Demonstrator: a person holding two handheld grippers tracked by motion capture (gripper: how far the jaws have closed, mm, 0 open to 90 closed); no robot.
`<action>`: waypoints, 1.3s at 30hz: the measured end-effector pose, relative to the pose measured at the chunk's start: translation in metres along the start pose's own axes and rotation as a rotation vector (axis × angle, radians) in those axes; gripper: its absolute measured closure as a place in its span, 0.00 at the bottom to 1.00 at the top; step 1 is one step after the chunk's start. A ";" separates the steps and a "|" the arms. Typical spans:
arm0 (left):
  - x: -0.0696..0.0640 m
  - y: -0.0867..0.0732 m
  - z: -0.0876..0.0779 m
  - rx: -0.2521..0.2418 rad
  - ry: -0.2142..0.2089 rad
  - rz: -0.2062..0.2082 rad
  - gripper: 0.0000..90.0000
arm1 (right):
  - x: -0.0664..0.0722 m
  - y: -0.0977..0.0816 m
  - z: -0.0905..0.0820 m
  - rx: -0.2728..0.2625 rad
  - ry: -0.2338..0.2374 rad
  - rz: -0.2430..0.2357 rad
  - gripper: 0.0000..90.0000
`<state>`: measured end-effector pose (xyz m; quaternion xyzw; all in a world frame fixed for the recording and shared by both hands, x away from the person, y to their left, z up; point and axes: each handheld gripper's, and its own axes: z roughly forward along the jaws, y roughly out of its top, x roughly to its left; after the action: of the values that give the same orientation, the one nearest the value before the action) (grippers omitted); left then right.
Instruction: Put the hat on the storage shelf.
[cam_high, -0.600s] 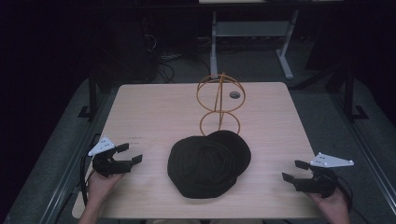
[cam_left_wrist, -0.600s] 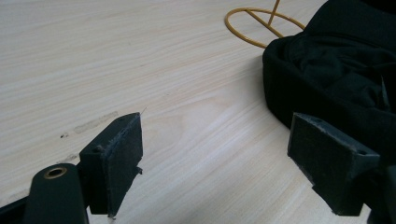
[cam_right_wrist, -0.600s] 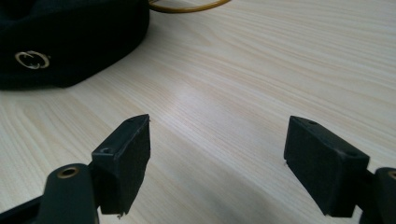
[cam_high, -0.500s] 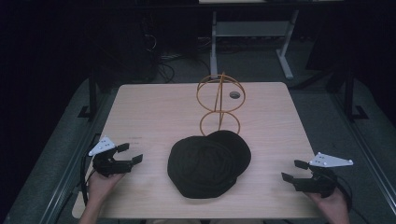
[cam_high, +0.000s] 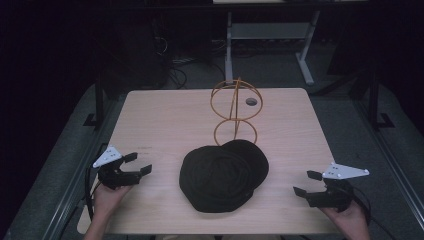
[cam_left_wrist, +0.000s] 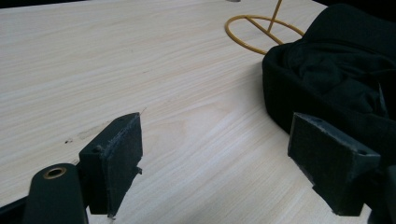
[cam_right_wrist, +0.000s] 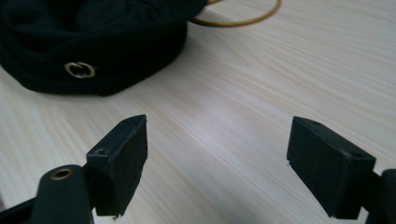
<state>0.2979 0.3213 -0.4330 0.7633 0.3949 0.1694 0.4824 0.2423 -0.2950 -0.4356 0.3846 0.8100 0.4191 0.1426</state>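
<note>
Both my grippers, left gripper (cam_high: 131, 167) and right gripper (cam_high: 307, 183), have jaws wide apart, holding nothing. They flank the black hat (cam_high: 222, 174) at centre frame, probably so I can lift it onto the wire stand (cam_high: 235, 112).

open left claw (cam_left_wrist: 217, 168), black hat (cam_left_wrist: 336, 79), wooden table (cam_left_wrist: 140, 70)

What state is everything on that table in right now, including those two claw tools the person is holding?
Black cap: lying on the table, untouched, its far edge at the stand's base ring.
Wire hat stand: upright behind the cap, nothing on it.
Left gripper: open, nothing between its jaws, apart from the cap.
Right gripper: open, nothing between its jaws, apart from the cap.
Table: bears the cap and the stand.
</note>
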 end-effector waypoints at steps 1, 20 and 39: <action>0.000 0.000 0.000 0.001 -0.001 0.000 0.20 | 0.005 0.005 0.000 -0.006 0.011 -0.020 0.22; -0.003 0.000 0.003 0.012 -0.003 0.000 0.19 | 0.057 0.058 0.018 0.019 0.144 -0.197 0.22; -0.003 0.000 0.005 0.024 -0.002 0.004 0.19 | 0.104 0.093 0.056 0.081 0.264 -0.351 0.28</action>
<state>0.2989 0.3161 -0.4345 0.7700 0.3951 0.1649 0.4732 0.2510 -0.1531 -0.3866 0.1849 0.8924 0.4015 0.0905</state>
